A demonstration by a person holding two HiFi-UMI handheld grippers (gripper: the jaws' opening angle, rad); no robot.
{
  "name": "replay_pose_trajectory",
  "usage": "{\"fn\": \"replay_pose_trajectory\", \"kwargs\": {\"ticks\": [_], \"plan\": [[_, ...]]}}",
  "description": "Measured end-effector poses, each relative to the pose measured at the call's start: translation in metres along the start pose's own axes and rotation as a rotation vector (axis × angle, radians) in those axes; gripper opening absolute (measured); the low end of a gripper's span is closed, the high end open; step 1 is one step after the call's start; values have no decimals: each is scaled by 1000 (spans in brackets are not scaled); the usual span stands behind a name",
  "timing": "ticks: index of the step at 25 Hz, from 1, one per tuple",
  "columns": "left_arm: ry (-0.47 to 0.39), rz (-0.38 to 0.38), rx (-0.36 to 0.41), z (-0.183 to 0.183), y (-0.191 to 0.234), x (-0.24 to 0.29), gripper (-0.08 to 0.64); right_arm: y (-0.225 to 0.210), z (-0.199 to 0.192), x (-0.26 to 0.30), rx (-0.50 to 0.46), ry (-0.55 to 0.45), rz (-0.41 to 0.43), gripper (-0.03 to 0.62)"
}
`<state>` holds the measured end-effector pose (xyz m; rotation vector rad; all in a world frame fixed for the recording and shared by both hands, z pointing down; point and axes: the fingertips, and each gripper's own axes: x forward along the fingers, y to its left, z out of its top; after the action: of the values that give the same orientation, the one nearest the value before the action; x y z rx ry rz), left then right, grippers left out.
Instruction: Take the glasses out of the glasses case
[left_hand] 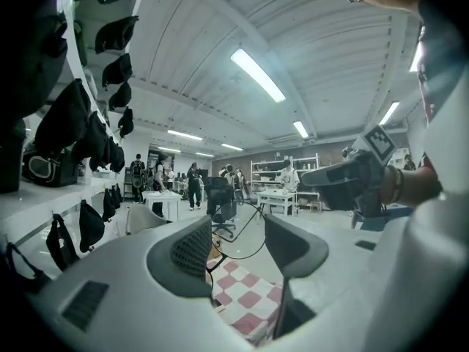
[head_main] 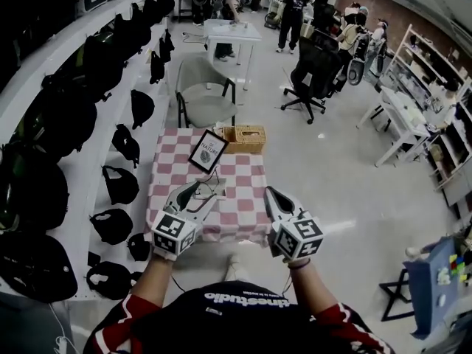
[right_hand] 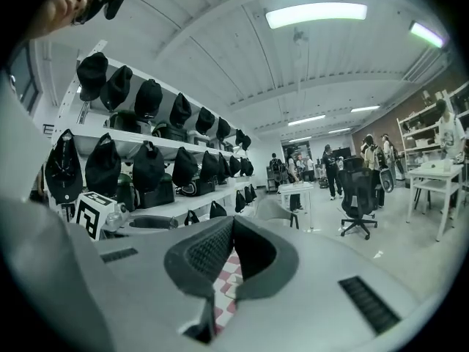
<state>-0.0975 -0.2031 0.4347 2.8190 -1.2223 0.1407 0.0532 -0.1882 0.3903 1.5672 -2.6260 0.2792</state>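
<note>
Thin black wire-rimmed glasses (left_hand: 236, 235) hang in the air between the jaws of my left gripper (left_hand: 238, 244); one lens rim spans from pad to pad. In the head view that left gripper (head_main: 200, 191) is over the front left of the red-and-white checked table (head_main: 247, 175), and the glasses are too thin to make out. A small pale thing (head_main: 216, 191) lies on the cloth just past its tips; I cannot tell if it is the glasses case. My right gripper (head_main: 271, 195) hovers over the table's front right, its jaws (right_hand: 233, 222) shut with nothing between them.
A framed picture (head_main: 208, 152) leans at the table's back, next to a wicker basket (head_main: 245, 139). A grey chair (head_main: 203, 94) stands behind the table. White shelves with black caps and bags (head_main: 110, 183) run along the left. Several people and office chairs stand further back.
</note>
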Motion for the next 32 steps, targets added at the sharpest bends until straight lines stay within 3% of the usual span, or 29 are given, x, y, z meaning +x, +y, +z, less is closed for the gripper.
{"fn": "replay_pose_trajectory", "kwargs": {"ticks": [4, 14, 21, 32], "plan": [[-48, 43, -13, 13, 5, -19, 230, 3, 3, -7, -1, -19, -18, 2], [-125, 161, 39, 40, 24, -60, 230, 2, 2, -24, 14, -54, -74, 2], [-169, 199, 55, 56, 26, -81, 230, -4, 5, -39, -15, -74, -124, 2], [-216, 197, 26, 65, 17, -94, 230, 8, 6, -47, -40, -81, -120, 2]]}}
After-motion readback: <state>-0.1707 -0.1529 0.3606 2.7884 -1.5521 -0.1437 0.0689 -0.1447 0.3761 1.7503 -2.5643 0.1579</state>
